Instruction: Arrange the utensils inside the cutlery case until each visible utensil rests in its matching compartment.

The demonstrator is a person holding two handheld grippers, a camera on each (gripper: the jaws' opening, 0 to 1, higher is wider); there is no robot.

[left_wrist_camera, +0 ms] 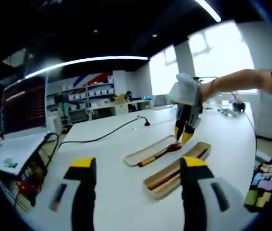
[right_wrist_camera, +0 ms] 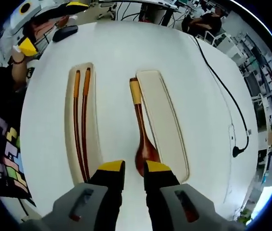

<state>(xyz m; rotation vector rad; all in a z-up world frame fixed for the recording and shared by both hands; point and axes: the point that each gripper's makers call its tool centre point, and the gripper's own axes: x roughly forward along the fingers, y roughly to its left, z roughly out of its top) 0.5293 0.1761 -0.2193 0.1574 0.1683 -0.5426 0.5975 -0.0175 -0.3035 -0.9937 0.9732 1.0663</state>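
We see a wooden spoon [right_wrist_camera: 142,130] lying on a white table [right_wrist_camera: 112,43], its bowl nearest the right gripper [right_wrist_camera: 134,168] and its handle, banded in a lighter colour at the far end, pointing away. It rests along the edge of a shallow cream case half [right_wrist_camera: 167,125], beside it rather than clearly inside. To the other side of the spoon, apart from it, a second cream case half [right_wrist_camera: 95,144] holds a pair of wooden chopsticks [right_wrist_camera: 80,120] lying side by side along its length.

The right gripper's yellow-tipped jaws stand slightly parted just above the spoon's bowl; we cannot tell whether they pinch it.

In the left gripper view, the left gripper [left_wrist_camera: 138,168] hangs over bare table with its jaws wide apart and nothing between them, short of both case halves. Beyond them a black cable [left_wrist_camera: 102,134] runs across the table.
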